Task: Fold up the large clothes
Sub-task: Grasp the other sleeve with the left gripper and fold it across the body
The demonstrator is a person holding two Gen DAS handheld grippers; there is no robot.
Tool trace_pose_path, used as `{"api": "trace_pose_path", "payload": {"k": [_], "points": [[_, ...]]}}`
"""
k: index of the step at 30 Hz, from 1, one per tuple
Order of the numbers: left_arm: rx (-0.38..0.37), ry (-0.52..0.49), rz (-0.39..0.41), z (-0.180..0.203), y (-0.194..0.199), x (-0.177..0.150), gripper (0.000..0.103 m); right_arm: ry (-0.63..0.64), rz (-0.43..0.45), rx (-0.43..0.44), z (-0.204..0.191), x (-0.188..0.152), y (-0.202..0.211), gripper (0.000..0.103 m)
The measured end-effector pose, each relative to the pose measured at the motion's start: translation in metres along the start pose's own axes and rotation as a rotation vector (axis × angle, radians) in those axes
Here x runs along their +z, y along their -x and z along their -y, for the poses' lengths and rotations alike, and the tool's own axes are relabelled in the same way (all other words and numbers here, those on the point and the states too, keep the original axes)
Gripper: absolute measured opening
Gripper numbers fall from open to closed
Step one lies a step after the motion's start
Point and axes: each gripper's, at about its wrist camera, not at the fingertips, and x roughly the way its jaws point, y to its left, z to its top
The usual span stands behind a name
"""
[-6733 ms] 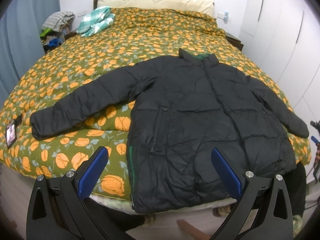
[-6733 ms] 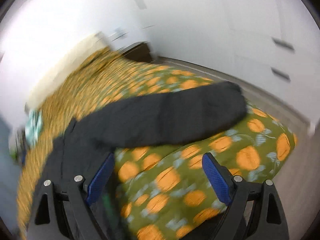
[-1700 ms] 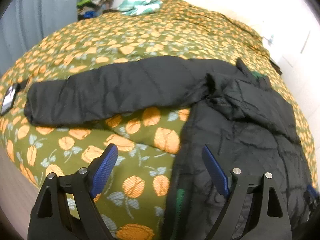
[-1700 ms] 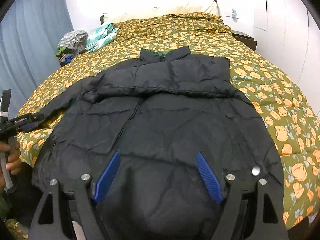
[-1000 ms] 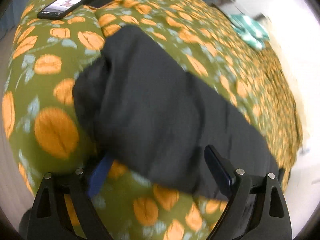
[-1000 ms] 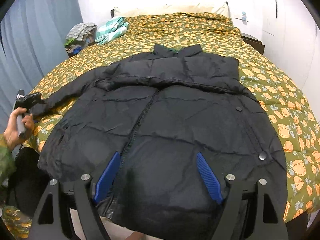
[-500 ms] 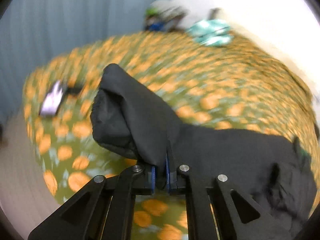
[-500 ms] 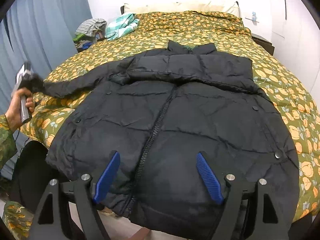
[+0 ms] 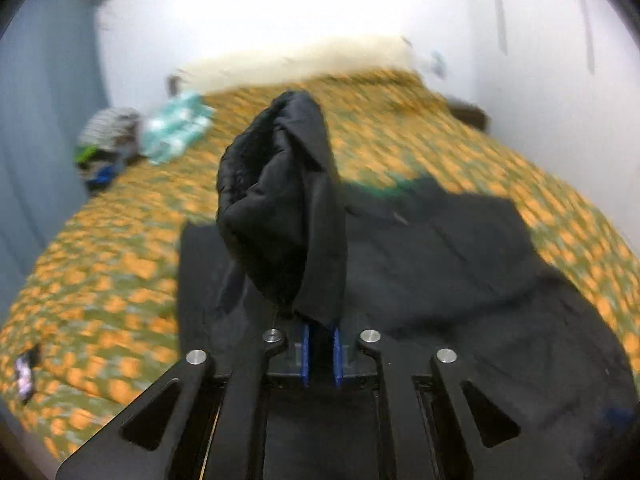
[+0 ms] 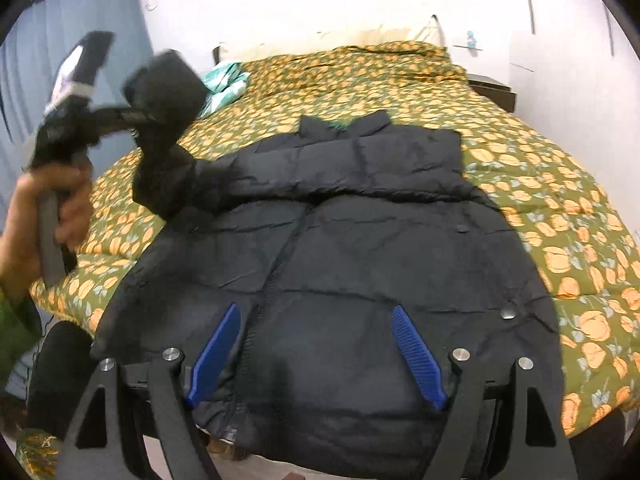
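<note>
left gripper [image 9: 320, 354] — easing open, sleeve cuff [image 9: 288, 208] pinched, lifted | right gripper [image 10: 316, 354] — spread above jacket [image 10: 360, 260]

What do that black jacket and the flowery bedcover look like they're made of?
Jacket: probably a smooth synthetic shell with padding; it has a slight sheen, fine crinkles and stitched puffy panels. Bedcover: looks like matte printed woven cloth, perhaps cotton, with soft wrinkles and no shine. Neither can be told for sure.
</note>
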Motion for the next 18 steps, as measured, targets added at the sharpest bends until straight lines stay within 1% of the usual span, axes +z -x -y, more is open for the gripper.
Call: {"api": "trace_pose_path", "payload": {"k": [1,2,3,4,6,7,9,11,12,14,15,16,18], "points": [[-0.032,-0.019,-0.042,0.012,-0.009,-0.007,0.021,-0.009,0.002,-0.010,0.006,0.000,0.001,0.080],[-0.085,-0.040,-0.109,0.028,-0.020,-0.020,0.046,-0.017,0.003,-0.018,0.011,0.001,0.002,0.080],[-0.113,-0.047,-0.146,0.037,-0.024,-0.029,0.069,-0.027,0.007,-0.031,0.016,0.001,0.003,0.080],[-0.135,-0.047,-0.167,0.042,-0.024,-0.040,0.073,-0.038,0.012,-0.041,0.021,0.003,0.005,0.080],[-0.201,-0.046,-0.186,0.045,-0.015,-0.063,0.075,-0.058,0.027,-0.058,0.032,0.007,0.009,0.080],[-0.221,-0.043,-0.202,0.042,-0.011,-0.072,0.075,-0.063,0.034,-0.064,0.037,0.009,0.012,0.080],[-0.235,-0.009,-0.225,0.023,-0.001,-0.087,0.077,-0.074,0.030,-0.056,0.045,0.019,0.008,0.080],[-0.223,0.036,-0.234,0.002,0.008,-0.095,0.079,-0.085,0.006,-0.012,0.048,0.036,-0.005,0.081],[-0.205,0.068,-0.234,-0.013,0.013,-0.098,0.079,-0.088,-0.009,0.016,0.046,0.045,-0.014,0.082],[-0.171,0.127,-0.228,-0.038,0.017,-0.101,0.080,-0.107,-0.063,0.118,0.040,0.071,-0.044,0.084],[-0.147,0.170,-0.224,-0.057,0.021,-0.104,0.080,-0.117,-0.065,0.151,0.037,0.081,-0.056,0.084],[-0.136,0.192,-0.221,-0.063,0.025,-0.108,0.080,-0.117,-0.070,0.175,0.032,0.093,-0.074,0.084],[-0.109,0.245,-0.218,-0.083,0.029,-0.114,0.080,-0.106,-0.109,0.166,0.021,0.110,-0.113,0.084]]}}
